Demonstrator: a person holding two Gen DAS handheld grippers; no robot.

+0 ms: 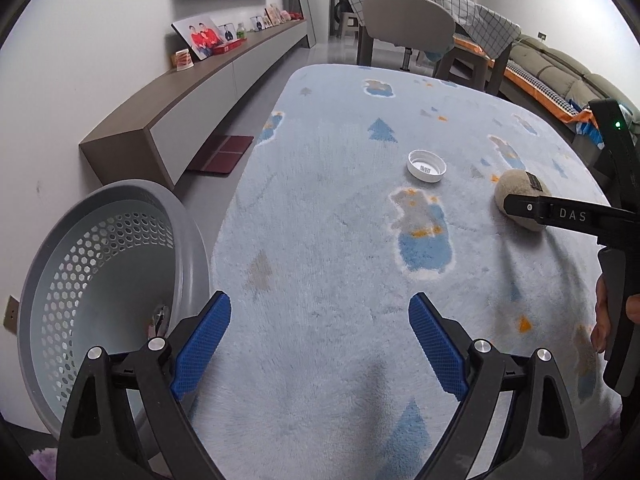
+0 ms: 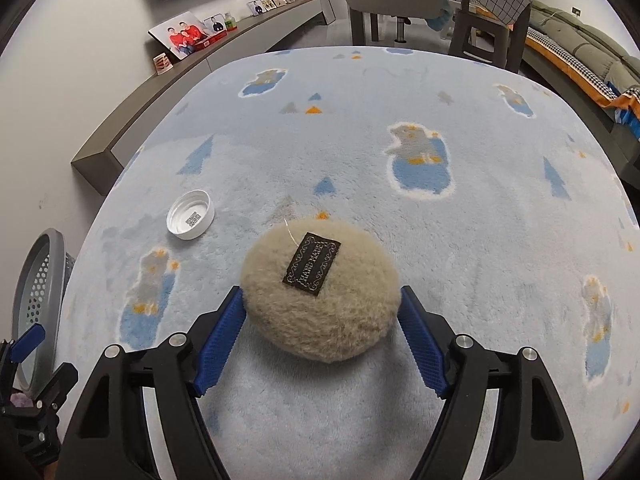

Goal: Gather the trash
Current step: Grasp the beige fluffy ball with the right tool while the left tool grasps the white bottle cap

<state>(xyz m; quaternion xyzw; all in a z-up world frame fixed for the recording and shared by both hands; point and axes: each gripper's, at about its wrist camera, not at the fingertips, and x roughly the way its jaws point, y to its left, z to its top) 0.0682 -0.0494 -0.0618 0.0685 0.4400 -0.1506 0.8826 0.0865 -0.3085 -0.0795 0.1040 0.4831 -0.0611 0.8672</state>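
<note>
A round beige fluffy puff (image 2: 316, 320) with a dark label lies on the pale blue rug (image 2: 400, 240). My right gripper (image 2: 320, 292) stands open around the puff, a blue pad close beside its fur on each side. A white bottle cap (image 2: 191, 215) lies open side up to the puff's left, also in the left wrist view (image 1: 426, 165). My left gripper (image 1: 320, 308) hangs open and empty over the rug, beside the grey perforated basket (image 1: 192, 240). From that side the right gripper's black finger (image 1: 560, 212) crosses in front of the puff (image 1: 516, 188).
The basket is tipped towards me at the rug's left edge, with a small item I cannot make out inside. A low grey cabinet (image 1: 200, 92) runs along the left wall. A dark red mat (image 1: 222, 154) lies under it. A chair (image 1: 408, 16) and sofa (image 1: 560, 64) stand beyond the rug.
</note>
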